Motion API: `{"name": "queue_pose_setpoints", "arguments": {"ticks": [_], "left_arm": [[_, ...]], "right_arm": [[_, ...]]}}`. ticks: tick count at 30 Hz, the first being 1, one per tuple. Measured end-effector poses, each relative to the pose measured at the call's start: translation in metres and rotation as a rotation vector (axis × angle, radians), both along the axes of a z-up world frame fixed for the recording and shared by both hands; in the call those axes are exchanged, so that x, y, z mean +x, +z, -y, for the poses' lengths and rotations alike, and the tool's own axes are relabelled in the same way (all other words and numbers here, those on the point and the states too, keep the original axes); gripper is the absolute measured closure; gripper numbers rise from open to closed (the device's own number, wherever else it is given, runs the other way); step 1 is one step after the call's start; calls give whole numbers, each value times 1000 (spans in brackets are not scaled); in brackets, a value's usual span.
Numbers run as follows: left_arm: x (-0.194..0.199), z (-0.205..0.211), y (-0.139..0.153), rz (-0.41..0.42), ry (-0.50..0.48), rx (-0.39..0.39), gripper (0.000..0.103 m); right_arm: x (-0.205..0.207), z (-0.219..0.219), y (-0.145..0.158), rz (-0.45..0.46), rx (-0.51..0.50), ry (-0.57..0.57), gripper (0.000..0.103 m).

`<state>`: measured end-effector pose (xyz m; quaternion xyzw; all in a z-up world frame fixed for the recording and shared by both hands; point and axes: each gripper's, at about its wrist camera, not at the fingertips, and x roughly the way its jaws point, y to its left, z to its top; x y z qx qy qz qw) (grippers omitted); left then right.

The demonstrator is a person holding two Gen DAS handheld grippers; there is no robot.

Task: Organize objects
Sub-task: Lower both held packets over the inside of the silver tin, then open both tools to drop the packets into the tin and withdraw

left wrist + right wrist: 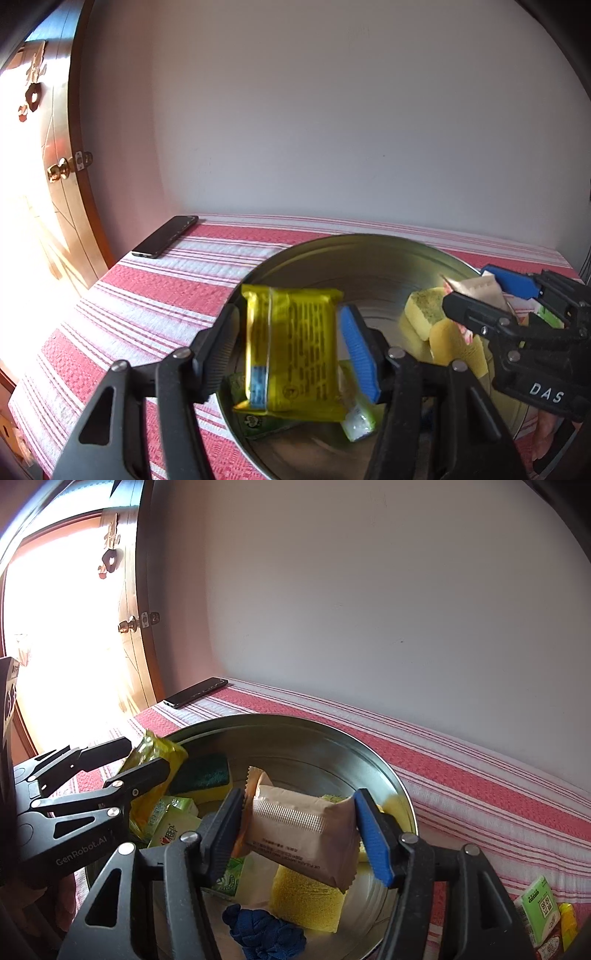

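A round metal basin sits on a red-and-white striped cloth. My left gripper is shut on a yellow snack packet and holds it over the basin's left side; it also shows in the right wrist view. My right gripper is shut on a tan snack packet above the basin's middle; it shows in the left wrist view. Yellow sponges, green tissue packs and a blue cloth knot lie inside the basin.
A black phone lies at the cloth's far left corner by a wooden door. A white wall runs behind the table. A green tissue pack and other packets lie on the cloth at the right.
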<state>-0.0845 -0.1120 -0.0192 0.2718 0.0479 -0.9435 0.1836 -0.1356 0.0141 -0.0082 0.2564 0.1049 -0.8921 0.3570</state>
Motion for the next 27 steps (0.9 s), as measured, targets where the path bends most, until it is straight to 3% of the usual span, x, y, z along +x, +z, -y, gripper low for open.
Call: {"name": "queue_pose_setpoints", "arguments": {"ticks": [1,2,6,9,14,27], "left_arm": [[4,-2,2,-11,11,-3,22],[7,-2,4,-22,22,-9,15],[15,-7,9,-39,23,-16,13],[17,-14,13,-57,11,0,5],[14,-44,20,-78,-54,-4,4],[-17,-175,18,-28,-338,-50,4]], "right_arm": [[1,-1,0,-3,-4,-3,25],[1,-2,0,-1,-11,0,24],[3,-10,1,6,-28,-7,24],[3,-25,2,22,-49,-32,24],[5,-68,4,16,-62,-114,23],[-8,-231,-11,22,-119,-515,21]]}}
